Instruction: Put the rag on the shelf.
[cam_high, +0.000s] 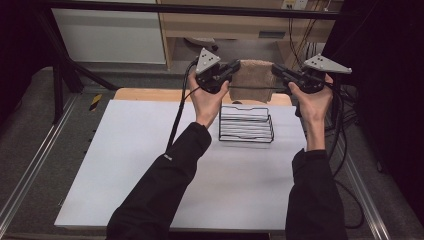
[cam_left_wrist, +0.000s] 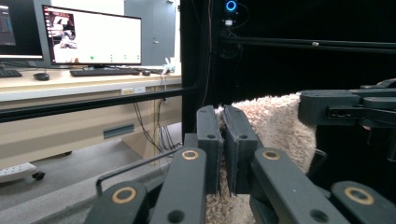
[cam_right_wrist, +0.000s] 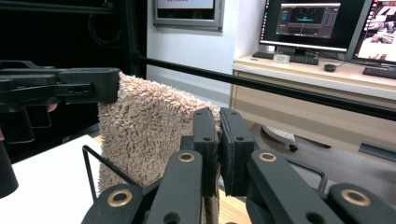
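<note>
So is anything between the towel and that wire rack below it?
Nothing visible. The towel hangs stretched between the left gripper and right gripper, both shut on its top corners, above and just behind the rack.

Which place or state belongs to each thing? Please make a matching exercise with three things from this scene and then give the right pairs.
Things:
1. towel
2. wire rack
3. left gripper

Places or states:
A. stands on the white table, below the two hands
B. hangs in the air, stretched between two grippers
C. shut on one top corner of the cloth

Right pairs: 1-B, 2-A, 3-C

The right gripper is shut on the other top corner of the towel.
</note>
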